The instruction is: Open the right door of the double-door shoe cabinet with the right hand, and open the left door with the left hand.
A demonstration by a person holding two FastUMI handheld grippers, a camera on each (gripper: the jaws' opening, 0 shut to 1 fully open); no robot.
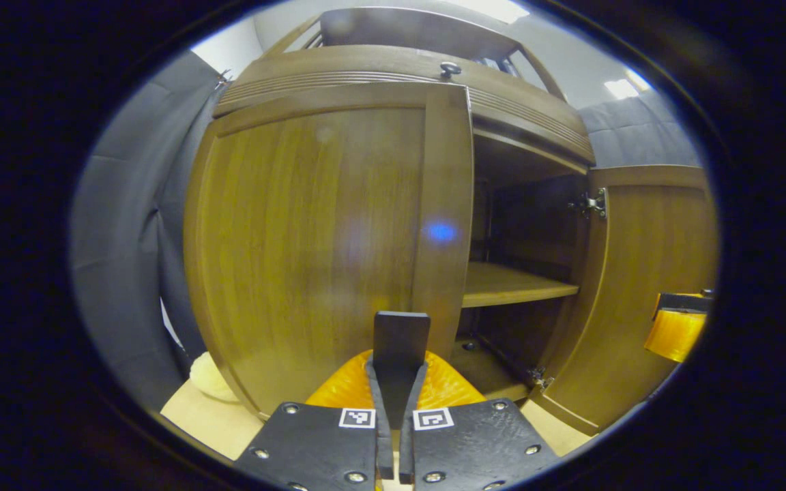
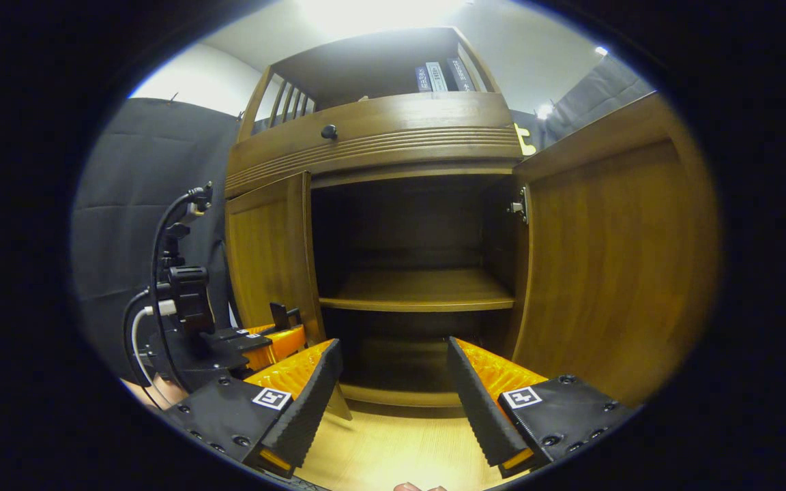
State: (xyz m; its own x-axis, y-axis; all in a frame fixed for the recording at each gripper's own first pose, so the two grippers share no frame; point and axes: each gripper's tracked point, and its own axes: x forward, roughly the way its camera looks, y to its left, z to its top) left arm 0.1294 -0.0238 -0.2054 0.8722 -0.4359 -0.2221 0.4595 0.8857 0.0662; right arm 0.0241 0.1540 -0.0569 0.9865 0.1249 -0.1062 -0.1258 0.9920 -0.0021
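The shoe cabinet [image 2: 372, 146] is seen standing in the booth, its right door [image 2: 611, 259] swung wide open and its left door [image 1: 325, 239] closed or very nearly so against the frame. In the right gripper view the dark interior is exposed, with a wooden shelf [image 2: 420, 290] across the middle; books [image 2: 442, 75] are lined up on the open top shelf, and a small round knob [image 2: 328, 131] is fixed on the band above the doors. The right gripper [image 2: 393, 382] is held in front of the opening with its jaws spread apart, nothing between them. The left gripper [image 1: 398, 341] is held close to the left door's inner edge, its jaws pressed together (whether a handle is pinched between them cannot be told). In the right gripper view the left gripper is seen low at the left door.
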